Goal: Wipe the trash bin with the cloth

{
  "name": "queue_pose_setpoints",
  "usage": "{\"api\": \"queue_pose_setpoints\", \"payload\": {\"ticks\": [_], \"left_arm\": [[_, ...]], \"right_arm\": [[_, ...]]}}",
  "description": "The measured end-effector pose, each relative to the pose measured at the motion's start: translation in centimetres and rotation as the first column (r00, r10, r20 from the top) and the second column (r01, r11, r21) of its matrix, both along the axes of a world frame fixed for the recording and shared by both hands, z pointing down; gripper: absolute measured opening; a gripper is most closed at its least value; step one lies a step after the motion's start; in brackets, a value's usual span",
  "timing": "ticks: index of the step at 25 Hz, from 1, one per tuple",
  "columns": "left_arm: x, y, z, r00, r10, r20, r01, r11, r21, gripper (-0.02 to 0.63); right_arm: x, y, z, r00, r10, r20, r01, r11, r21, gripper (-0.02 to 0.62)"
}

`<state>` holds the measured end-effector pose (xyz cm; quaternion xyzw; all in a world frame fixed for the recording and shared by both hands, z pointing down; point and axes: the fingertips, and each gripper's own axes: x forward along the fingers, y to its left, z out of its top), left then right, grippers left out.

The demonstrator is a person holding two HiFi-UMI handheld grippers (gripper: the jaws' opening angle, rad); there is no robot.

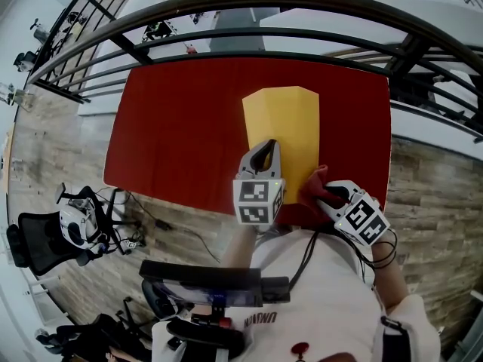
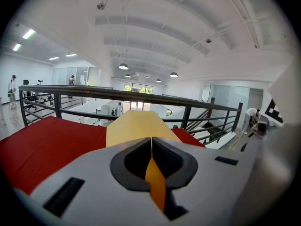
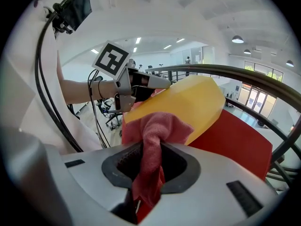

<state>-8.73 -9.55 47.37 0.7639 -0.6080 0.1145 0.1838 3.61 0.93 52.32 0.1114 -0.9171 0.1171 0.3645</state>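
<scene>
A yellow trash bin point(image 1: 281, 127) lies on its side on the red table point(image 1: 173, 127), its near end towards me. My left gripper point(image 1: 264, 154) is shut on the thin yellow wall at that near end; in the left gripper view this wall runs as a strip between the closed jaws of the left gripper point(image 2: 151, 149), with the bin point(image 2: 136, 126) stretching away beyond. My right gripper point(image 1: 326, 194) is shut on a bunched red cloth point(image 1: 312, 188). In the right gripper view the cloth point(image 3: 160, 126) touches the bin's side point(image 3: 193, 100), close to the left gripper point(image 3: 141, 83).
A dark metal railing point(image 1: 249, 2) curves round the far side of the table, with a drop to a lower floor behind it. A black chair point(image 1: 45, 236) and cables lie on the wooden floor at the left. My body and a mounted device point(image 1: 215, 285) are close to the table's near edge.
</scene>
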Motion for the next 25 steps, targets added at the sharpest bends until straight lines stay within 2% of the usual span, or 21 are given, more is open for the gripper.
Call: {"api": "queue_pose_setpoints", "payload": {"ticks": [5,9,13,17,22,25], "left_arm": [[0.9,-0.2,-0.2,1.000,0.011,0.028,-0.012,1.000,0.007,0.011],[1.9,-0.3,-0.3,0.997,0.037,0.069,-0.038,0.999,0.008,0.011],[2.9,-0.4,-0.5,0.993,0.065,0.102,-0.066,0.998,0.010,0.008],[4.4,-0.3,-0.8,0.990,0.103,0.097,-0.105,0.994,0.020,0.005],[6.6,-0.3,-1.4,0.986,0.157,0.052,-0.159,0.987,0.021,0.004],[7.9,-0.3,-1.6,0.981,0.187,0.053,-0.188,0.982,0.023,0.004]], "right_arm": [[1.8,-4.3,-2.6,0.997,0.073,0.029,-0.075,0.994,0.082,0.097],[2.1,-9.8,-6.8,0.986,0.145,0.088,-0.162,0.959,0.233,0.097],[0.3,-13.9,-9.5,0.984,0.147,0.097,-0.173,0.914,0.366,0.097],[-2.8,-17.0,-10.9,0.986,0.121,0.118,-0.160,0.893,0.420,0.097],[-5.2,-20.7,-10.9,0.988,0.146,0.046,-0.150,0.867,0.475,0.097],[-5.7,-22.1,-9.6,0.988,0.152,-0.014,-0.126,0.860,0.494,0.097]]}}
